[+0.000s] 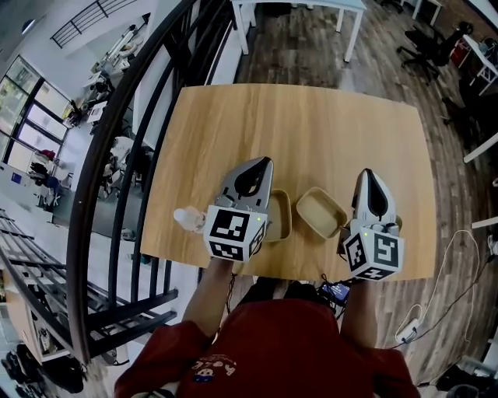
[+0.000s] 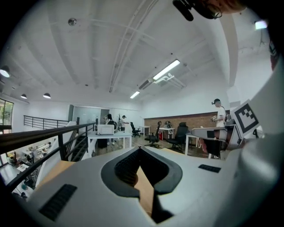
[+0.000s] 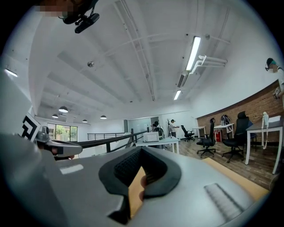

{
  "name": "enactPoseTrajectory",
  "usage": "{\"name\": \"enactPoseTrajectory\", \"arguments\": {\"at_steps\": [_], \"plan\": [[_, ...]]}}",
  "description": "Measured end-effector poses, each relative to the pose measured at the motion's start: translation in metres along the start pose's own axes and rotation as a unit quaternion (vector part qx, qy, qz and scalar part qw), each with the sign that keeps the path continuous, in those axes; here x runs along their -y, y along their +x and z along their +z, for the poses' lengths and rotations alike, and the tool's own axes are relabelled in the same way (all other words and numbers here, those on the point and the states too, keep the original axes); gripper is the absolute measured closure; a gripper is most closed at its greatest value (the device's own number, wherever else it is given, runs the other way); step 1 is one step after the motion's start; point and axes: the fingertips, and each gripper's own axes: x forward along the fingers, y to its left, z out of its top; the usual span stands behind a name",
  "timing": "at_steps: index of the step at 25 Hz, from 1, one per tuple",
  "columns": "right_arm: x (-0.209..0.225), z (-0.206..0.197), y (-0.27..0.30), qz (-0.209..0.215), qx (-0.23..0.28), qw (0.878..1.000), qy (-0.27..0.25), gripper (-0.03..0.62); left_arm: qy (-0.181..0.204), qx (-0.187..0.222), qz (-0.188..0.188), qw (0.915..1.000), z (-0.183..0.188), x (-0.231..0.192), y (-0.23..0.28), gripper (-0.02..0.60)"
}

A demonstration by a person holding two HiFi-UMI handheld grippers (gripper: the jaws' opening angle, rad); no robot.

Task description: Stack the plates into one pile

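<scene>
Two tan, square plates with rounded corners lie side by side near the table's front edge in the head view. The left plate point(image 1: 281, 215) is partly hidden under my left gripper point(image 1: 267, 162). The right plate point(image 1: 321, 211) lies between the two grippers. My right gripper point(image 1: 366, 172) hovers just right of it. Both grippers point away from me across the wooden table point(image 1: 311, 132), shut, with nothing in them. In the left gripper view the left gripper point(image 2: 140, 148) shows its jaws closed together; the right gripper point(image 3: 141, 149) looks the same in the right gripper view. No plate appears in either gripper view.
A small white and pink object point(image 1: 189, 219) sits at the table's front left corner. A black railing point(image 1: 117, 179) runs along the table's left side. A white desk point(image 1: 299, 9) stands beyond the far edge, office chairs point(image 1: 432, 47) at the far right.
</scene>
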Motion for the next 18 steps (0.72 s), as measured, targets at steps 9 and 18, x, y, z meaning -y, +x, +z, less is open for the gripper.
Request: {"name": "enactPoseTrajectory", "arguments": {"at_steps": [9,18], "plan": [[0.050,-0.082,-0.030,-0.083,-0.102,0.990,0.050,0.583,0.025,-0.142,-0.078,0.9865,-0.089,0.035,0.047,0.574],[0.074,-0.168,-0.067,-0.147,-0.195,0.960,0.137,0.526,0.065,-0.255,-0.156,0.9521,-0.156,0.074,0.068,0.529]]}}
